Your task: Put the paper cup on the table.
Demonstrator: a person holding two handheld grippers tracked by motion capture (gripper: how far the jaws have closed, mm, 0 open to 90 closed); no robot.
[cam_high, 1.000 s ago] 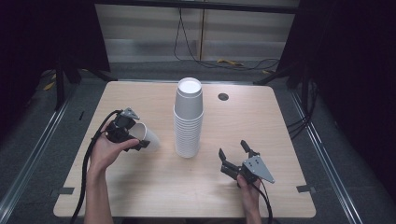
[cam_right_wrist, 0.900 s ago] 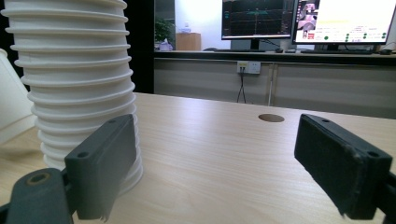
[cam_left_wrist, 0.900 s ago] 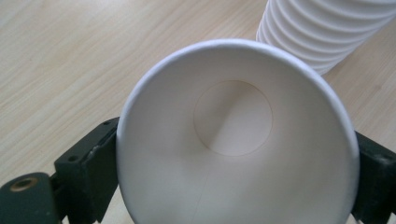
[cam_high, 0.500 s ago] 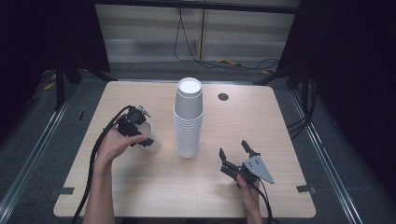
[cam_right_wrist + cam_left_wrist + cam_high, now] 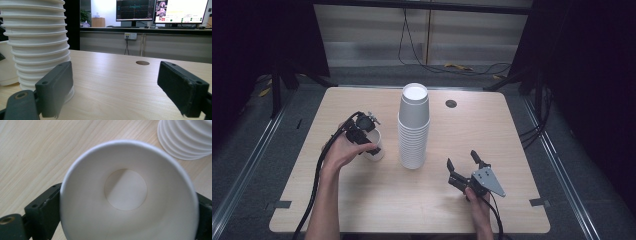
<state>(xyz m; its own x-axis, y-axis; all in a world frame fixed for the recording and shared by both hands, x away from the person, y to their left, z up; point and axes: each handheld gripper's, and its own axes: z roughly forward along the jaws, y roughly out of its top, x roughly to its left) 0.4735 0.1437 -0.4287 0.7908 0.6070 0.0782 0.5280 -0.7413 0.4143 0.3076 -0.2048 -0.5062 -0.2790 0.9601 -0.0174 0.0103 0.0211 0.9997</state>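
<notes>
Just left of the stack of cups (image 5: 414,127), your left gripper (image 5: 364,140) has a single white paper cup (image 5: 375,148) standing mouth-up on the table (image 5: 362,200). Nothing stands between that cup and the stack; they are near each other but apart. In the left gripper view the cup (image 5: 127,192) is clean and round-rimmed, its flat bottom visible inside, with a black jaw at each side. Those jaws have just been opening, and you cannot tell whether they still press the cup. Right of the stack, your right gripper (image 5: 464,170) rests with jaws spread, holding nothing. Beyond the stack lies a round cable hole (image 5: 451,103).
</notes>
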